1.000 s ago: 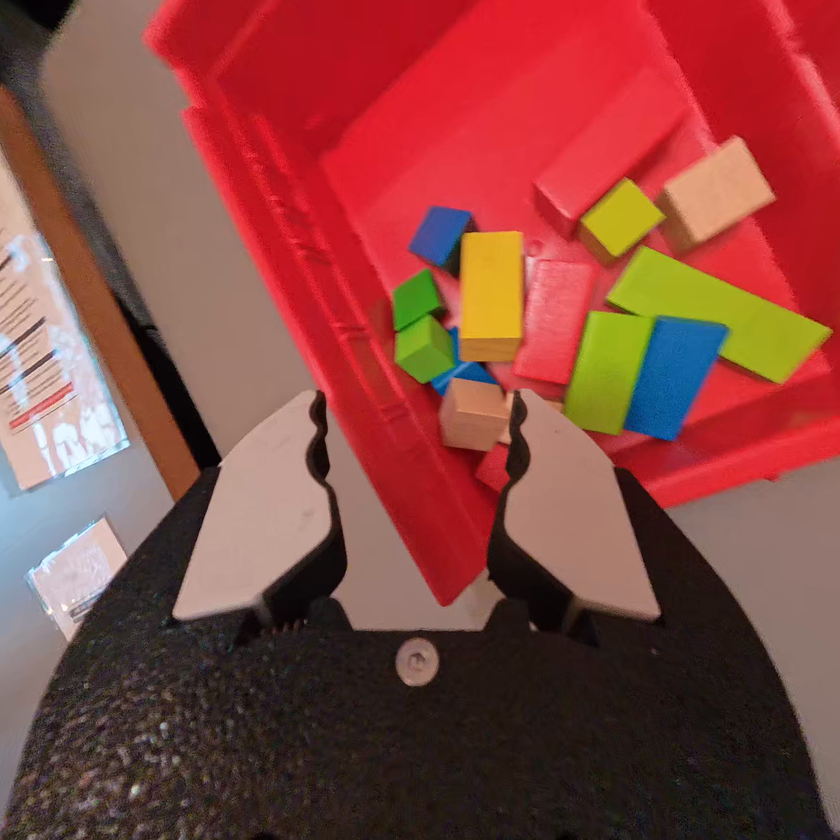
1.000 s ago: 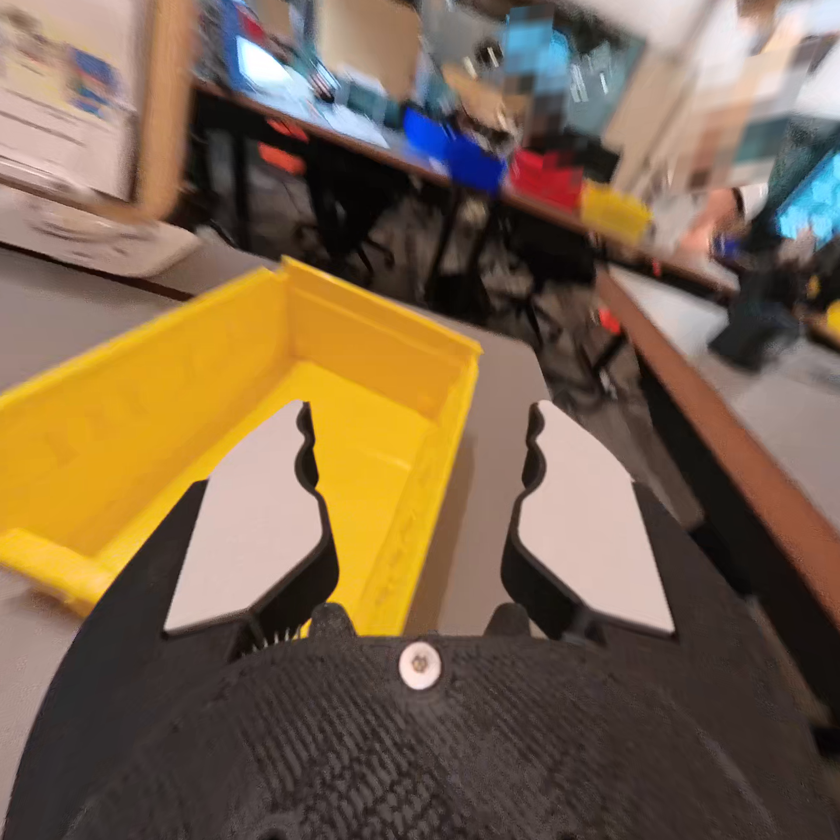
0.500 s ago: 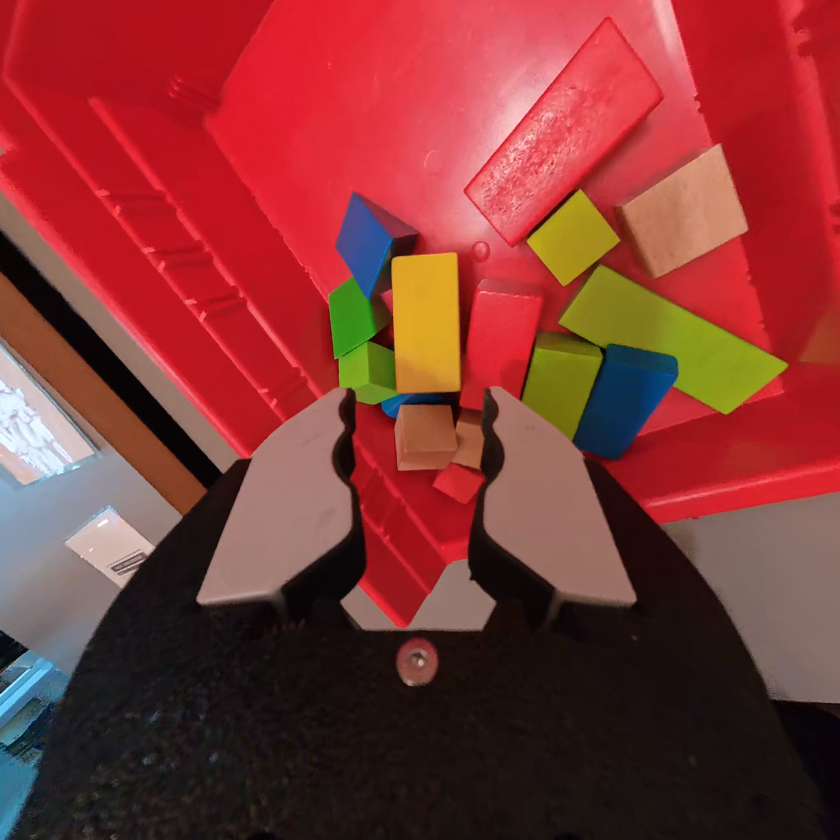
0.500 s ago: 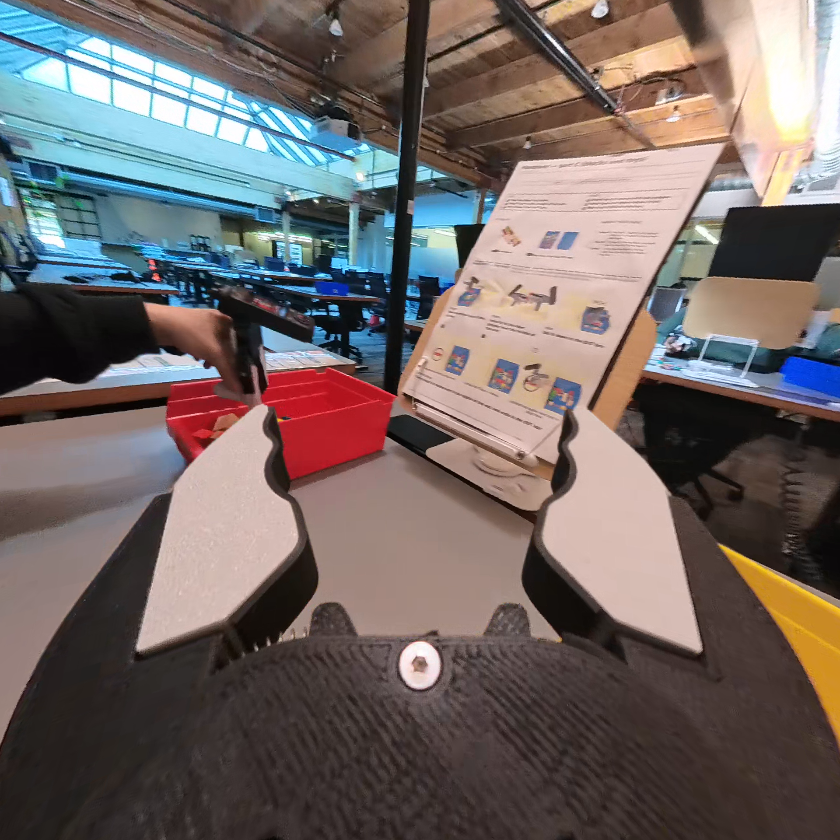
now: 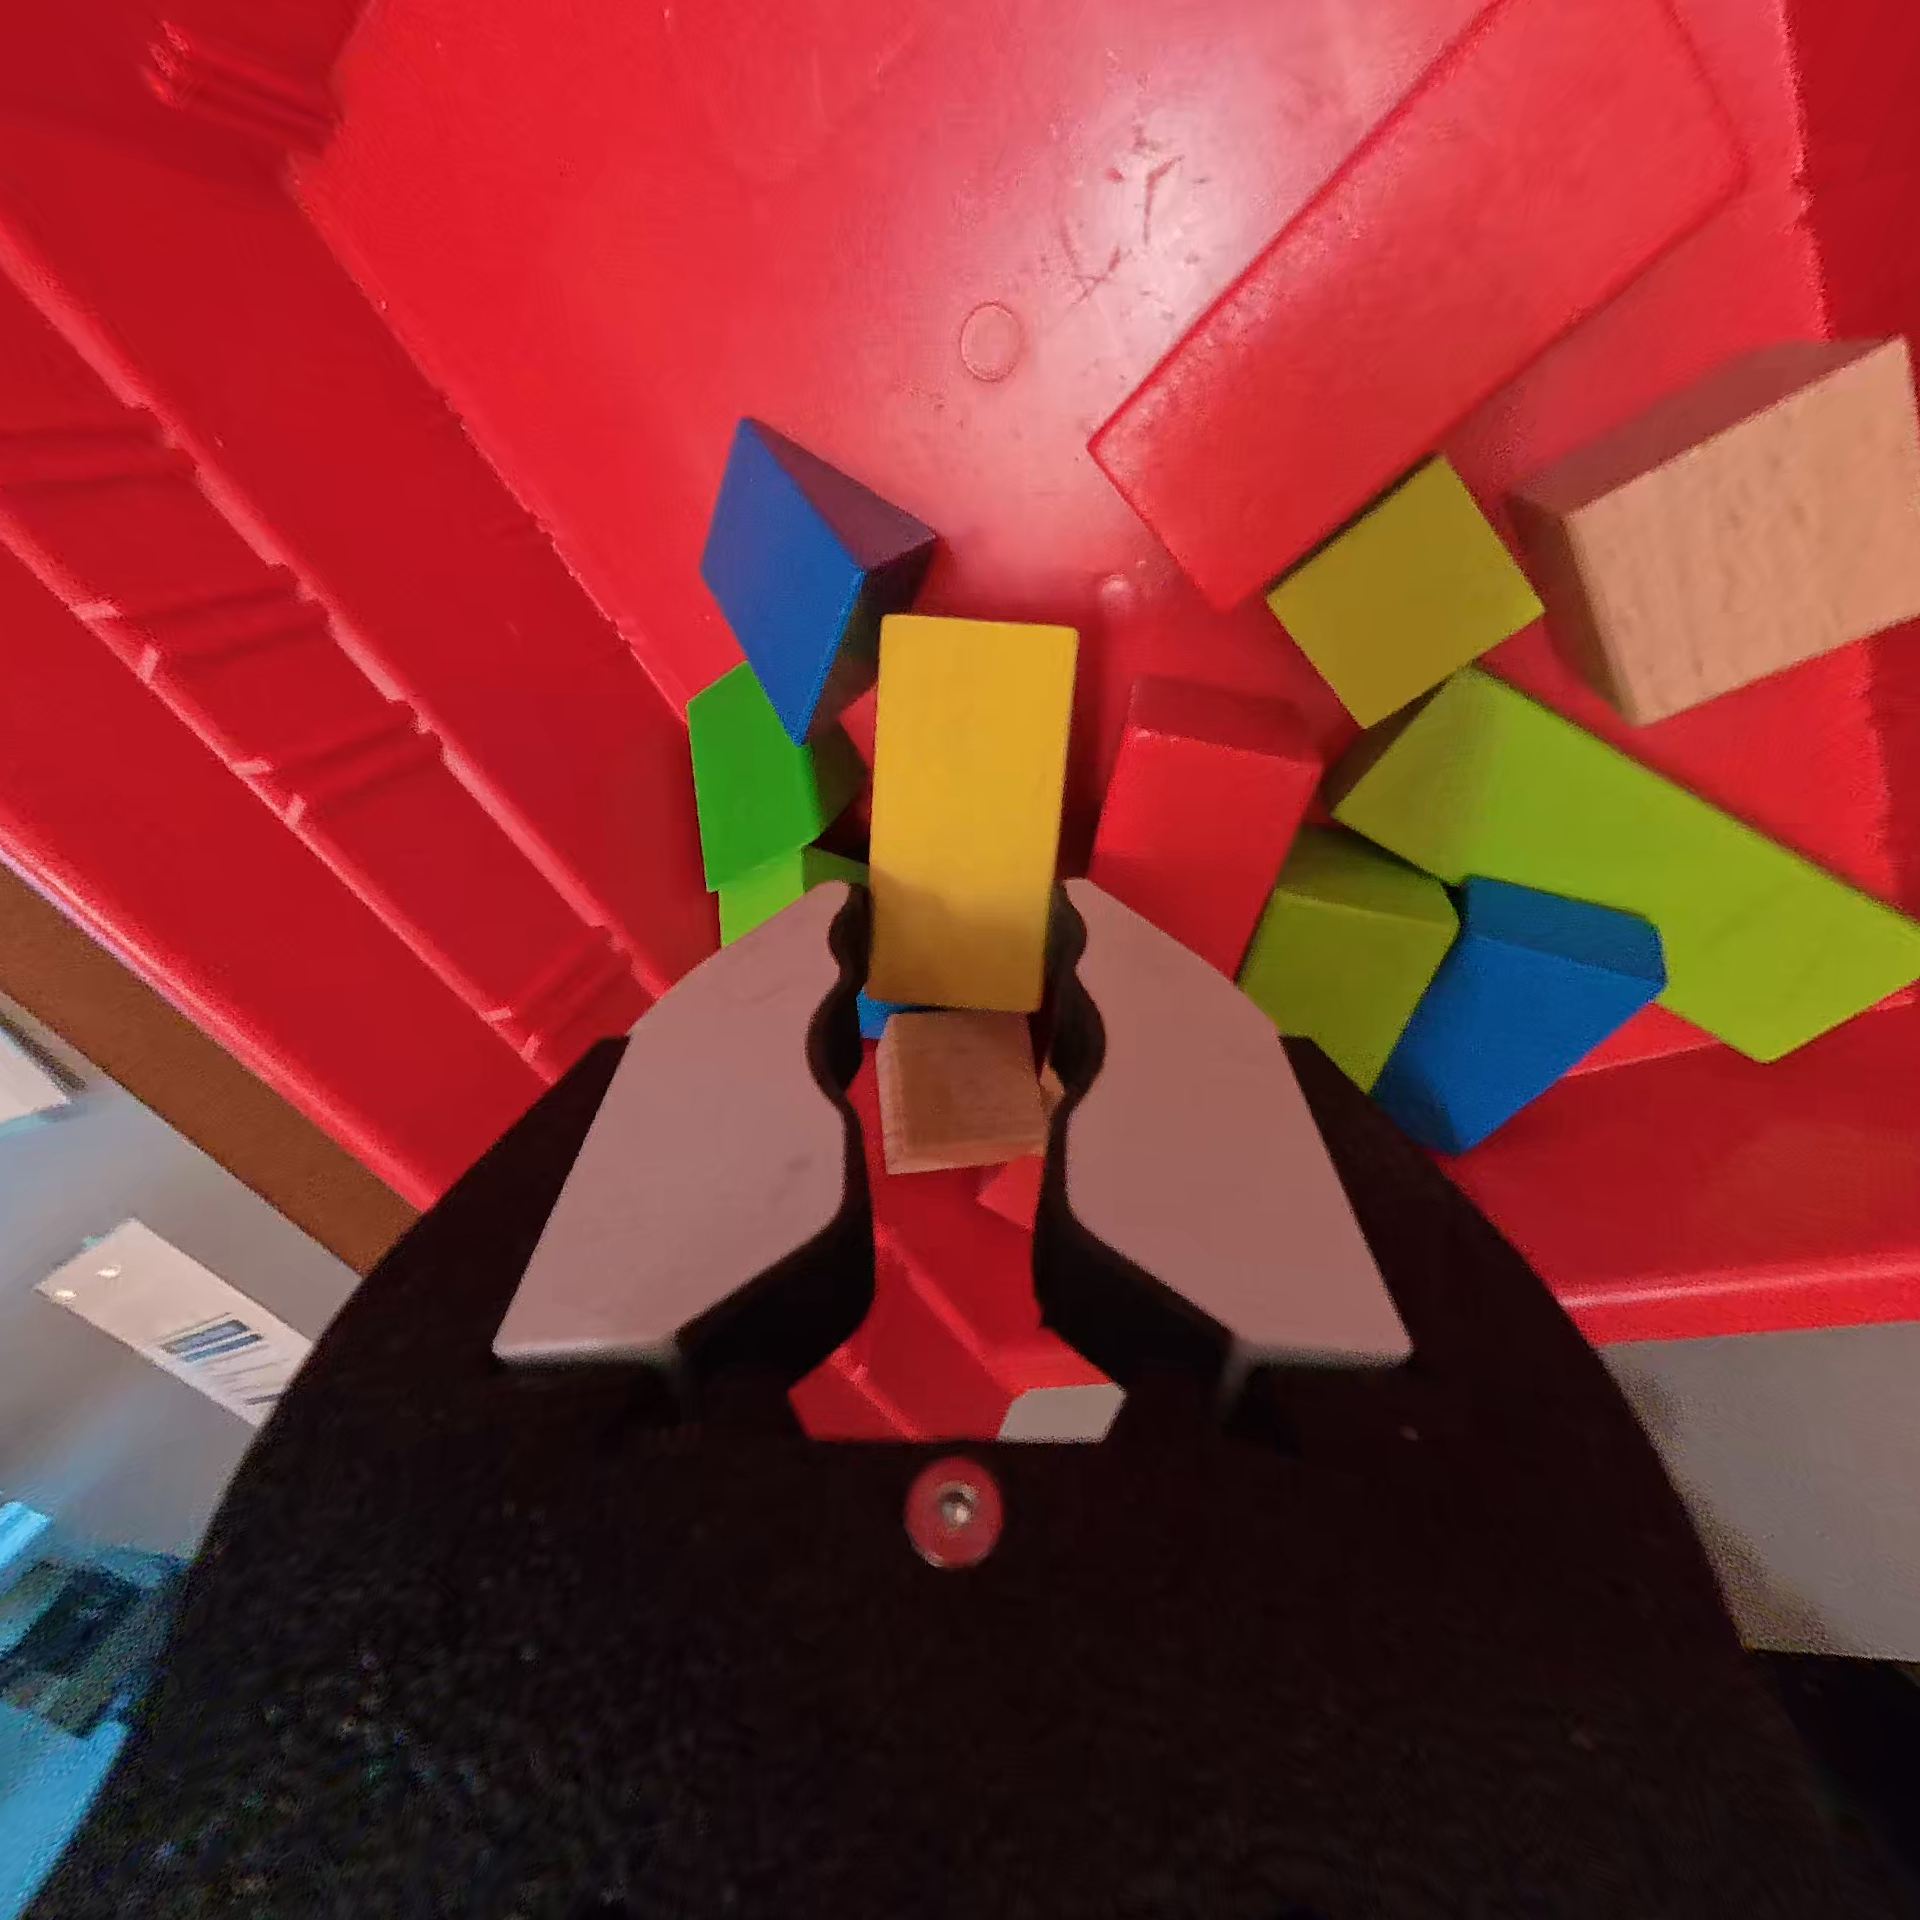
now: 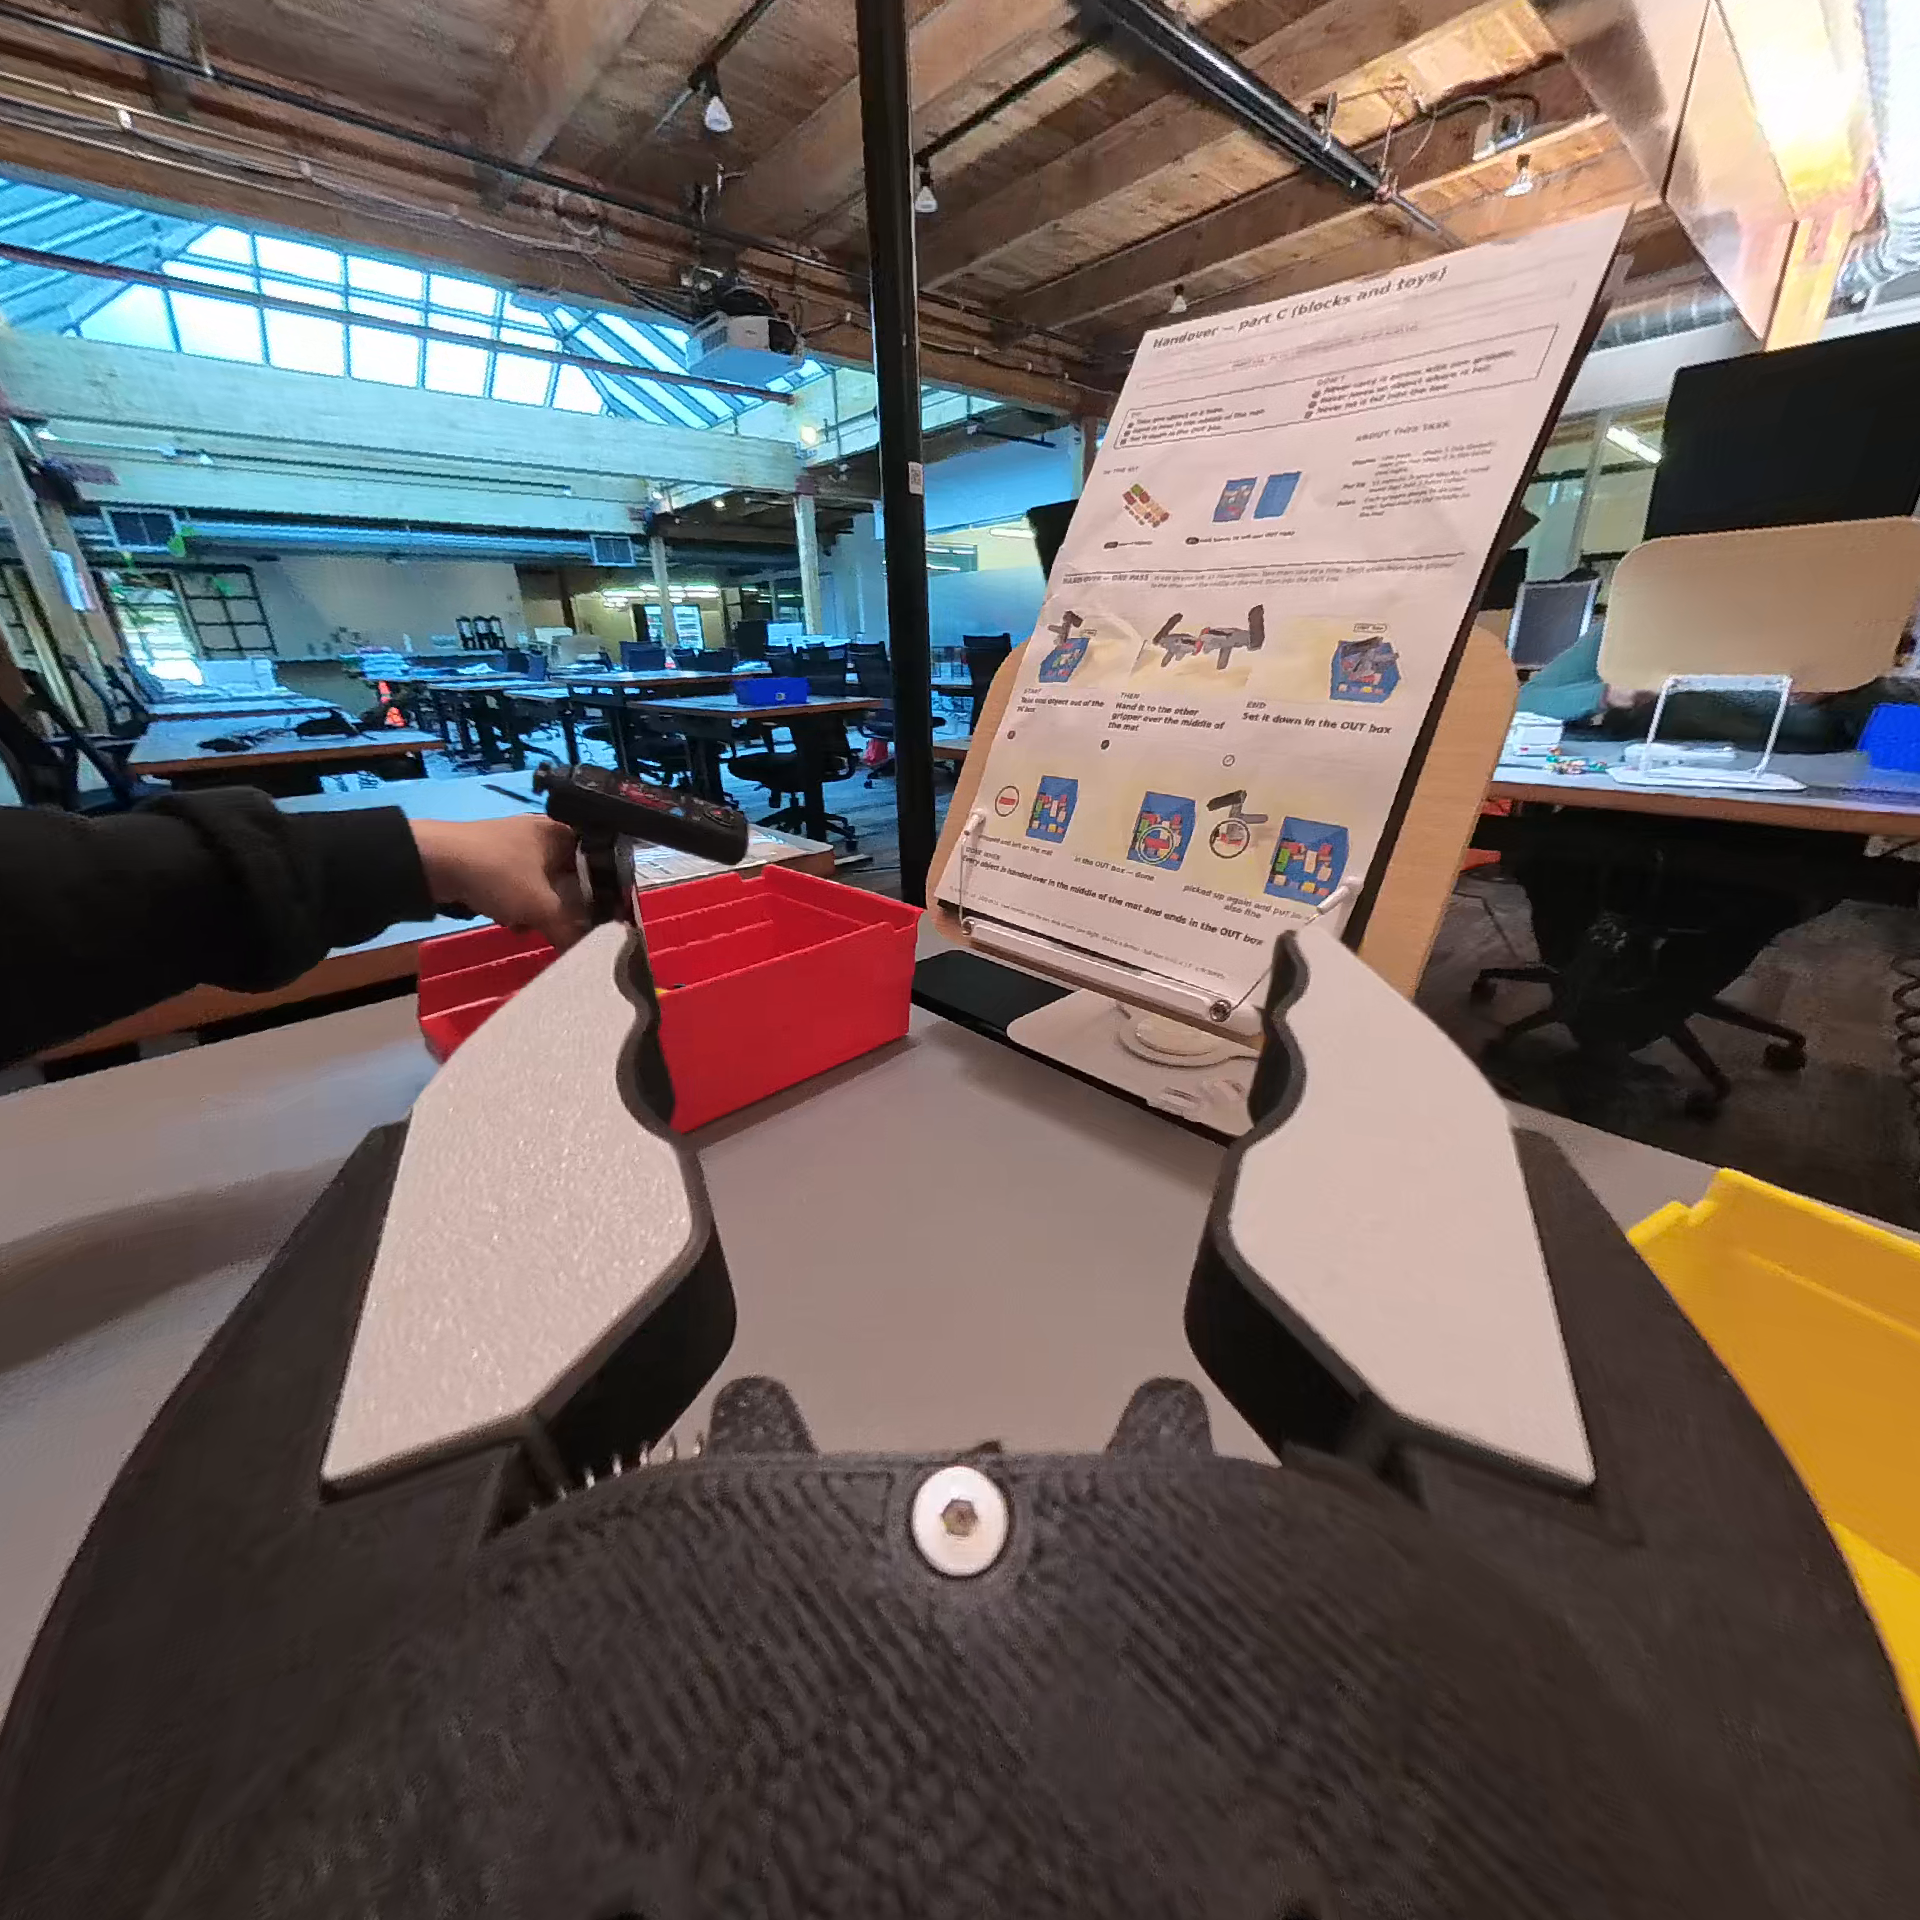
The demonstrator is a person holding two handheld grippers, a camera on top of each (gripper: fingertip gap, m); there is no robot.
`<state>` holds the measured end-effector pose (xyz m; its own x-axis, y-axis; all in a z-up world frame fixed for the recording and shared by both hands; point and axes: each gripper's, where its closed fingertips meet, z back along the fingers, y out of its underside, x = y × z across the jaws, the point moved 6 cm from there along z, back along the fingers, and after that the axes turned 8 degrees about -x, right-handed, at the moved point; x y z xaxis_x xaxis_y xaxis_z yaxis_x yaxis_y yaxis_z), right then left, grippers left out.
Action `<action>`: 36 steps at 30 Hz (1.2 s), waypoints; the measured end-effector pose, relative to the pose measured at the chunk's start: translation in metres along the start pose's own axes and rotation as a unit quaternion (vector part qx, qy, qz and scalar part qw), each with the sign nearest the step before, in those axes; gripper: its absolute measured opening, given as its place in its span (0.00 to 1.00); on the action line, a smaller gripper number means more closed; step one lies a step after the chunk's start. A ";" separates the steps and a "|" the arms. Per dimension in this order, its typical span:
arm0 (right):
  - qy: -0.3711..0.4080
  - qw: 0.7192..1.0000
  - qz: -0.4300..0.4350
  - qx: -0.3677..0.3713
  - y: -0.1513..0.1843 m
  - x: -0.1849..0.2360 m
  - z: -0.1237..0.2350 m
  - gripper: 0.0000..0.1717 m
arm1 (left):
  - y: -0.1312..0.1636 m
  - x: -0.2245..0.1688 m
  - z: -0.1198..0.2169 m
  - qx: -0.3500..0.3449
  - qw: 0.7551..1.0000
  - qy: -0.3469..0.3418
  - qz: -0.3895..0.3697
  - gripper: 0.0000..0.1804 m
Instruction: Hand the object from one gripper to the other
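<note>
Yellow block [image 5: 966, 810]: rectangular painted wood, smooth matte faces, sharp edges, lying on top of the pile in the red bin [image 5: 623, 260]. Left gripper [image 5: 958, 935] reaches down into the bin; its fingers [image 5: 727, 1091] are closed narrow around the block's near end, black wavy pads against both long sides, so it looks gripped. Block not lifted clear, other blocks sit right under and beside it.

Around it: bare wood block [image 5: 961, 1101] just below the yellow one between the fingers, blue wedge [image 5: 800, 571] and green blocks [image 5: 753, 779] on the left, red block [image 5: 1195, 810] on the right, lime plank [image 5: 1621, 862], another blue block [image 5: 1507, 1008], a pale wood block [image 5: 1745, 540] and a flat red plank [image 5: 1423, 301] further out. Bin is glossy moulded plastic, ribbed walls, scuffed floor.

Right gripper [image 6: 961, 997] is held above the grey tabletop [image 6: 935, 1195], well apart from the bin; fingers [image 6: 520, 1195] spread wide, nothing between them. Yellow bin [image 6: 1808, 1340] at its right edge. Grey finger plates are fine-grained; black bodies look rough, printed.
</note>
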<state>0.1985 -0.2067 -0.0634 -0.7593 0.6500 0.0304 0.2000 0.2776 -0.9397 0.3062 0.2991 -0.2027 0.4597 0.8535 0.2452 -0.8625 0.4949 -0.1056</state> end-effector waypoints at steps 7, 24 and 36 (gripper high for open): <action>-0.010 1.000 0.005 0.014 0.003 0.005 -0.005 0.64 | -0.008 -0.006 0.064 -0.194 0.980 0.004 0.040 0.18; -0.290 0.949 -0.123 0.026 0.021 0.118 -0.048 0.39 | 0.006 -0.280 0.213 -0.623 0.622 0.457 -0.130 0.18; -0.199 0.977 -0.010 0.073 0.014 0.091 -0.042 0.21 | 0.007 -0.287 0.187 -0.686 0.659 0.307 -0.041 0.36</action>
<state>0.1583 -0.1145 -0.0594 -0.9485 0.3114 -0.0586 0.1144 0.1641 -0.9798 0.1286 0.0275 -0.0938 0.8548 0.5116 -0.0871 -0.0207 -0.1340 -0.9908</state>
